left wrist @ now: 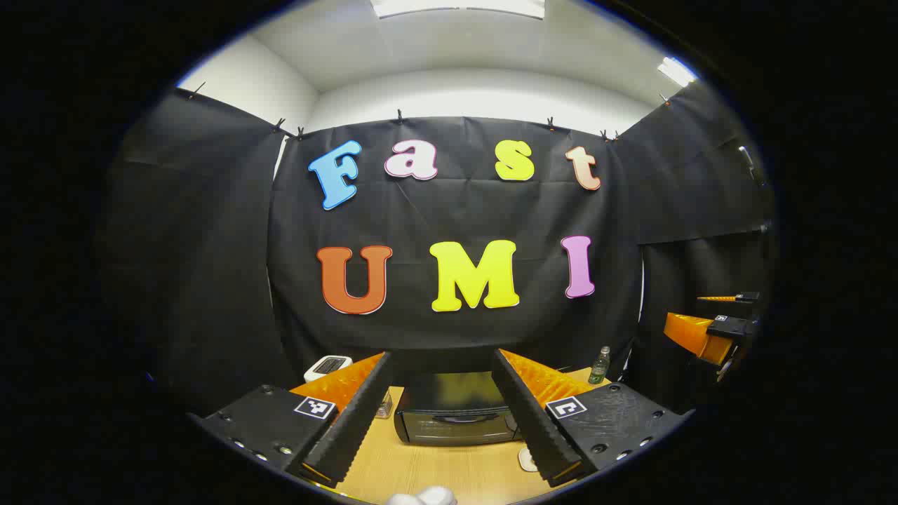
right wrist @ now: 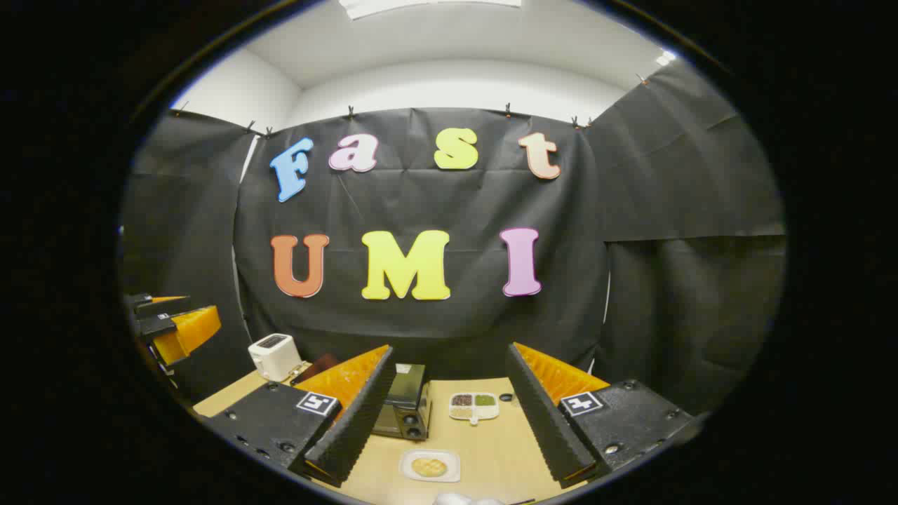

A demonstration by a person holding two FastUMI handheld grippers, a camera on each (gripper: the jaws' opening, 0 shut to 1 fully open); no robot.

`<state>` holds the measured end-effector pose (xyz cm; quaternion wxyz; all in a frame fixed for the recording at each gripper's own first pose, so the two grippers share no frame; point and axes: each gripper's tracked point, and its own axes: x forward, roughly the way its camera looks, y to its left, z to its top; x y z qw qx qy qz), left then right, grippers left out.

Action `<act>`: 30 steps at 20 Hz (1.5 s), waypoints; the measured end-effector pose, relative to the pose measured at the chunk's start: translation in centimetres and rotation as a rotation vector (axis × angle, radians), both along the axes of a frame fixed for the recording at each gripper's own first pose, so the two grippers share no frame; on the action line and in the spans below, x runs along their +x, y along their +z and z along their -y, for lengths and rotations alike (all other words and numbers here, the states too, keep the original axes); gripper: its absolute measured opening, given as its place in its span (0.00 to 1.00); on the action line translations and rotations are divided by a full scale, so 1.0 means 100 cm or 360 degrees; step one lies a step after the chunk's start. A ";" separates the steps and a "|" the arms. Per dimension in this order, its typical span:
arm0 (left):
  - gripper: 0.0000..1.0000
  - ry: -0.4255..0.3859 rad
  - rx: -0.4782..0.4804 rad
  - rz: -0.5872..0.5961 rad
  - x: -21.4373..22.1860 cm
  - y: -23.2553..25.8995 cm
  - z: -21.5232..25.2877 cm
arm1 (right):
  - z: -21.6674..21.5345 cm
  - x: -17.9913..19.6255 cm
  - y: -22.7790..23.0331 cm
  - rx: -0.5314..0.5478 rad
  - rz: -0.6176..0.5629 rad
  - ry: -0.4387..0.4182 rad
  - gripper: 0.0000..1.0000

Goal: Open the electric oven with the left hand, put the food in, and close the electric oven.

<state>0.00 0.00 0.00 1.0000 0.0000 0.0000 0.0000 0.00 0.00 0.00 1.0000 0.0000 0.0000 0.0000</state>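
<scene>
The black electric oven (left wrist: 456, 419) stands on the wooden table (left wrist: 435, 470) with its door shut and the handle across the front. My left gripper (left wrist: 443, 358) hovers open above and in front of it, nothing between its fingers. In the right gripper view the oven (right wrist: 405, 403) sits at left centre, and a white square plate with a round biscuit (right wrist: 429, 466) lies in front of it. My right gripper (right wrist: 449, 351) is open and empty, held above the table. Each gripper shows far off at the edge of the other's view: the right gripper (left wrist: 712, 326), the left gripper (right wrist: 175, 326).
A white toaster (right wrist: 275, 355) stands at the table's back left. A divided white dish of seasonings (right wrist: 474, 405) lies right of the oven. A small green bottle (left wrist: 600, 365) stands at the back right. Black cloth walls close the booth on three sides.
</scene>
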 end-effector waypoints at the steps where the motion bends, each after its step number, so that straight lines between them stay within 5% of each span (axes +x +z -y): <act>1: 0.93 0.0001 0.0004 0.0000 0.000 0.001 0.001 | -0.001 0.001 0.002 0.0000 0.0001 0.0003 1.00; 17: 0.93 0.0012 0.0044 0.0004 -0.001 -0.007 -0.001 | 0.012 -0.006 0.001 0.0014 0.0017 -0.0022 1.00; 30: 0.93 -0.0028 -0.0018 -0.0156 0.051 -0.145 0.026 | 0.024 -0.003 0.009 -0.0018 0.0077 -0.0029 1.00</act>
